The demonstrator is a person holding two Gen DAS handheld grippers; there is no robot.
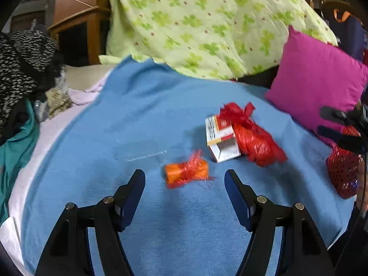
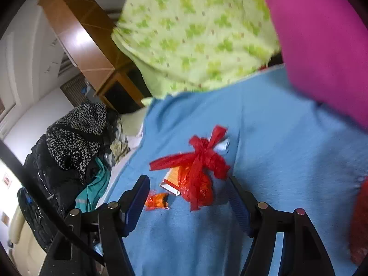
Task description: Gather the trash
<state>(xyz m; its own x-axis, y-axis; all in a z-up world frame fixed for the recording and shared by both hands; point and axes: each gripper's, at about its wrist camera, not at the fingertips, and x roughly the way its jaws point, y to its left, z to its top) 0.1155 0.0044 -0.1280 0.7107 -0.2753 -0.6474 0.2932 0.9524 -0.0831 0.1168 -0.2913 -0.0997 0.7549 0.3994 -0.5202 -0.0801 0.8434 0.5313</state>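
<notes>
Both our left gripper (image 1: 185,174) and right gripper (image 2: 187,181) are spread and hold nothing. We see the wrapper (image 1: 185,172), box (image 1: 220,138) and red bag (image 1: 250,135) on the blanket (image 1: 138,115), with bare room around.

A blue blanket (image 1: 142,119) is spread over the bed, with a pale pink sheet (image 1: 46,138) showing along its left edge. Behind it slumps a light green cloth with a clover print (image 1: 202,23), and a magenta pillow (image 1: 315,80) leans just beside that on the right. To the left lies a heap of clothes: a black-and-white speckled garment (image 1: 20,62) over something teal (image 1: 16,147). A wooden cabinet (image 1: 80,32) stands further back.
</notes>
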